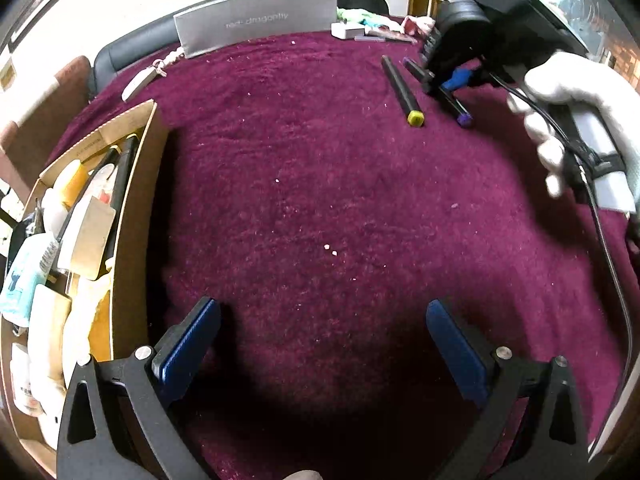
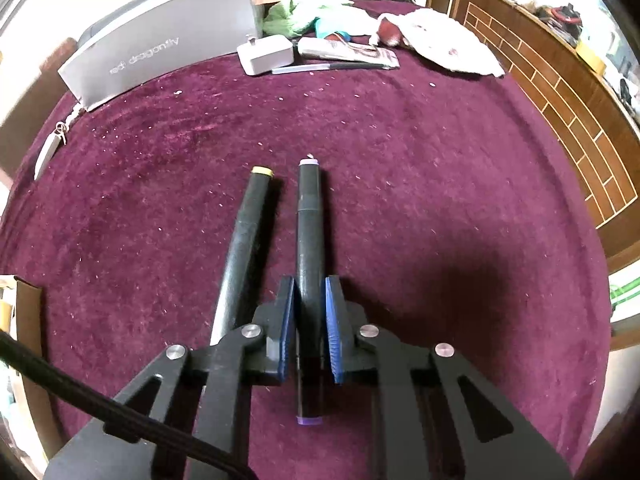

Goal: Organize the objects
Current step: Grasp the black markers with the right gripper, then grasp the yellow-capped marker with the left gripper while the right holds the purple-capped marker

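Note:
Two black markers lie side by side on the maroon cloth. The purple-capped marker [image 2: 309, 216] runs between the blue pads of my right gripper [image 2: 310, 286], which is shut on its barrel. The yellow-capped marker [image 2: 248, 224] rests just left of it, untouched. In the left wrist view the same purple-capped marker [image 1: 460, 112] and yellow-capped marker [image 1: 402, 90] lie at the far right, with the right gripper [image 1: 448, 84] and a white-gloved hand [image 1: 576, 92] over them. My left gripper [image 1: 322, 312] is open above bare cloth, nothing between its pads.
An open cardboard box [image 1: 132, 208] crowded with several small items stands at the left. At the back sit a grey box [image 2: 160, 44], a white adapter [image 2: 266, 56], a pen [image 2: 320, 67], cloths and packets. A wood-panelled wall [image 2: 560, 92] runs along the right.

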Tool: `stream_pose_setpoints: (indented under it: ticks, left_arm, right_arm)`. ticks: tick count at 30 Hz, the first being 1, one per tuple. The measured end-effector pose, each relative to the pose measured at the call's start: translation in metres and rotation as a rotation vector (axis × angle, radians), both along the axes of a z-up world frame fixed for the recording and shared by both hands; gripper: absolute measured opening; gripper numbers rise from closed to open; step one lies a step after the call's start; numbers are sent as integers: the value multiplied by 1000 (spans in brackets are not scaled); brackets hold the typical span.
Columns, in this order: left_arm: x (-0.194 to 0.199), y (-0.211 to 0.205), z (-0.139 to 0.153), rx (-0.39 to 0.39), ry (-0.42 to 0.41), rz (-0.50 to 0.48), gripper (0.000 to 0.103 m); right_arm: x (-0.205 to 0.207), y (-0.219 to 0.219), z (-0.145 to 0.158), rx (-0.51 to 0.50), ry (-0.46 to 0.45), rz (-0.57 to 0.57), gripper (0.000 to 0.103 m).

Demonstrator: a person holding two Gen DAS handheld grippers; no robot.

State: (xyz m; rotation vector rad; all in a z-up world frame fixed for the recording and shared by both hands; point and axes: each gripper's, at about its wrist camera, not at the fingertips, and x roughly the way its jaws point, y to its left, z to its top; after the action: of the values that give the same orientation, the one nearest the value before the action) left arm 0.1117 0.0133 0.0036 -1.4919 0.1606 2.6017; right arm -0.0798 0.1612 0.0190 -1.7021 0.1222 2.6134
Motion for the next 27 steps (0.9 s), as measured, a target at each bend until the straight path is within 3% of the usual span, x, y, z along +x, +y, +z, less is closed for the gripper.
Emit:
stream_pose_setpoints:
  ticks: [9,12,14,16,22,27]
  left_arm:
    - [5,0,0,-8,-1,9,102]
    - [7,1,0,-5,-42,-39,101]
    - [3,-1,7,50,-73,-45,101]
    - [-4,-3,21,97,-44,-28,100]
    - [-66,12,56,118,90,-18,100]
    - [-138,33,41,174,47,-12,94]
  right_arm:
    - [27,34,1,-19,-6,-9,12]
    - [35,48,1,-37,-8,-7,12]
    - [41,56,1,-53,-3,-2,12]
    - [45,61,1,-68,1,2,12]
    - [54,75,-1,-145,15,6,12]
    - [58,82,-2,-199,29,4,12]
